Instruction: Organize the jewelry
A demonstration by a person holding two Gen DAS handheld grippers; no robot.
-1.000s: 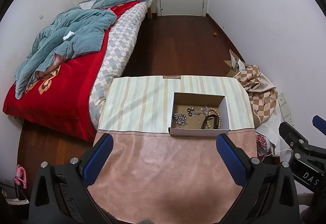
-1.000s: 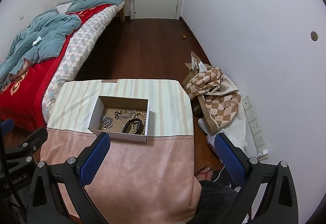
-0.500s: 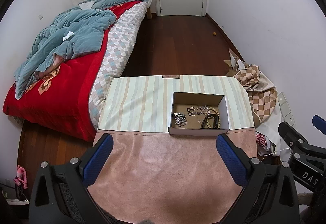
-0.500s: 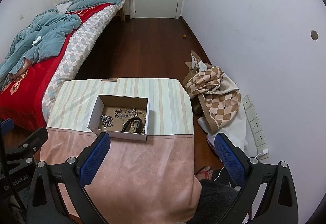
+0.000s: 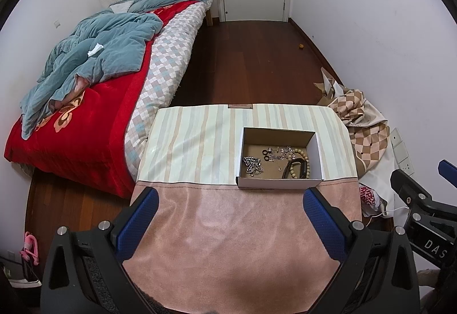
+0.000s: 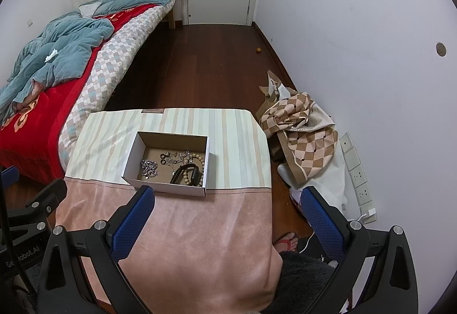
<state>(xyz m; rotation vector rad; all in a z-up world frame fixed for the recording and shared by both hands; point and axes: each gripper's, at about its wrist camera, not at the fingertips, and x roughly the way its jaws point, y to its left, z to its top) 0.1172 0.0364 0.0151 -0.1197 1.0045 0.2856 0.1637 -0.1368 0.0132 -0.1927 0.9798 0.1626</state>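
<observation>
Sitting place: all jewelry in one open box [image 5: 279, 184], right of middle in the left wrist view, on the striped far part of the table cloth [image 5: 197, 140].
Box: light card, stiff thin walls, easy to push or tip; best held by a side wall.
Silver chain [image 5: 253, 165]: one, bunched at the box's left; small, floppy, slippery; best pinched at the thick clump.
Bead bracelet [image 5: 297, 164]: looks like one loop of round pale beads at the right; bendy, rolls; best pinched across a few beads.
Dark band [image 6: 187, 172]: one, black, curved, lying under the beads; looks stiffer, easy to grab at its edge.
Tiny pieces [image 5: 275, 153]: two small dark rings plus some shiny bits, too small to count; light, easy to lose.
Left gripper [image 5: 228, 218]: wide apart, holding nothing, low in the frame over the pink cloth, short of the box.
Right gripper [image 6: 228, 217]: wide apart, holding nothing, near the box's front right corner.
Task so far: pieces mixed in one box; fits both a jumble waiting for sorting and a gathering-up already done.
</observation>
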